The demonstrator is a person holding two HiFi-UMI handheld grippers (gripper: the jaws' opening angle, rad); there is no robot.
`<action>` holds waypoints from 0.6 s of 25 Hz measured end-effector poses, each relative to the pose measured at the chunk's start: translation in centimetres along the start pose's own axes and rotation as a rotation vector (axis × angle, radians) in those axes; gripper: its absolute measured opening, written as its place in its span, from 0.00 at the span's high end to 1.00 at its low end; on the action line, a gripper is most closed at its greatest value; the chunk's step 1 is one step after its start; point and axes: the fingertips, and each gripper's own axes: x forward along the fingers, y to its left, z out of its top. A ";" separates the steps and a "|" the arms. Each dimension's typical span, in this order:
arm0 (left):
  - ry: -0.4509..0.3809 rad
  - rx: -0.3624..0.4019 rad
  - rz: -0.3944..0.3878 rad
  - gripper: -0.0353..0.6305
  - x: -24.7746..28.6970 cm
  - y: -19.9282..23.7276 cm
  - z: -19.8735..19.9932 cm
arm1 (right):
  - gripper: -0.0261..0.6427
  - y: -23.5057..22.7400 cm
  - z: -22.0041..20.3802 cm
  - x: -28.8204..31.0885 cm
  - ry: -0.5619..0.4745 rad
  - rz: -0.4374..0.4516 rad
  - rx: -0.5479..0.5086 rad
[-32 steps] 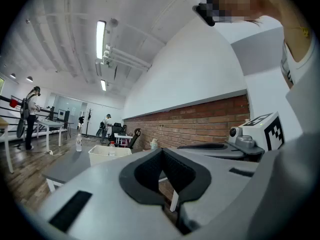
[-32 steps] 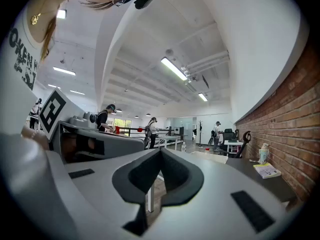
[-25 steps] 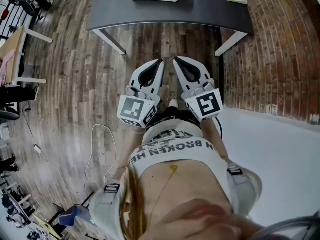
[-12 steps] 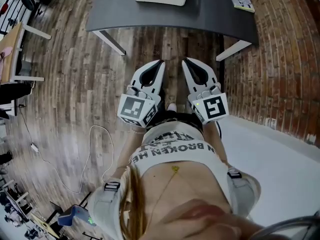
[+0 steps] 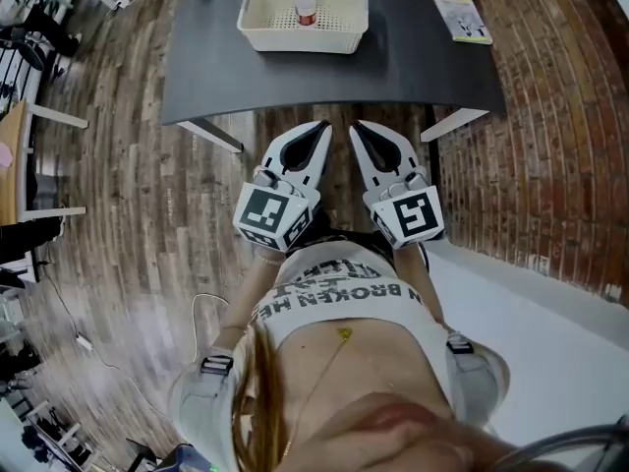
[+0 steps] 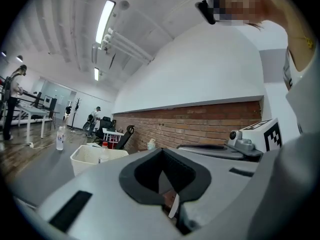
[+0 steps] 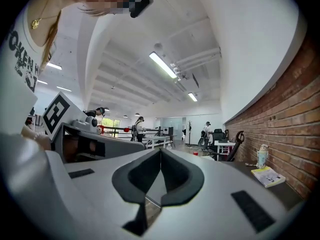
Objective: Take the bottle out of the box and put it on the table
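The left gripper [image 5: 322, 129] has its jaws pressed together on nothing and points level towards the table [image 5: 413, 62]. Over the last second the table has drawn nearer, so the white box [image 5: 257, 29] is now wholly in view. The red-capped bottle [image 5: 306, 6] stands inside it, seemingly upright. The right gripper [image 5: 356, 129] is likewise clenched and empty. The approach looks under way; a gripper must open before reaching in.

White shells, white top — black markings on both

The left gripper [image 5: 323, 126] and right gripper [image 5: 354, 126] are pale shells with black-lined openings, each bearing a marker cube [image 5: 270, 214]. The person wears a white top [image 5: 339, 301] with dark lettering, a chain with a gold pendant [image 5: 341, 332] and black-buckled shoulder straps [image 5: 216, 366].
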 end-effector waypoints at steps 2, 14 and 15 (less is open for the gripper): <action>0.009 0.000 -0.016 0.94 0.6 1.4 0.2 | 0.95 -0.3 0.3 1.7 -0.010 -0.016 0.015; 0.045 -0.018 -0.064 0.94 1.7 7.9 -0.1 | 0.95 -0.5 -1.1 8.5 0.026 -0.047 0.016; 0.048 -0.022 -0.065 0.94 1.6 8.2 -0.1 | 0.95 -0.4 -1.1 8.7 0.029 -0.051 0.016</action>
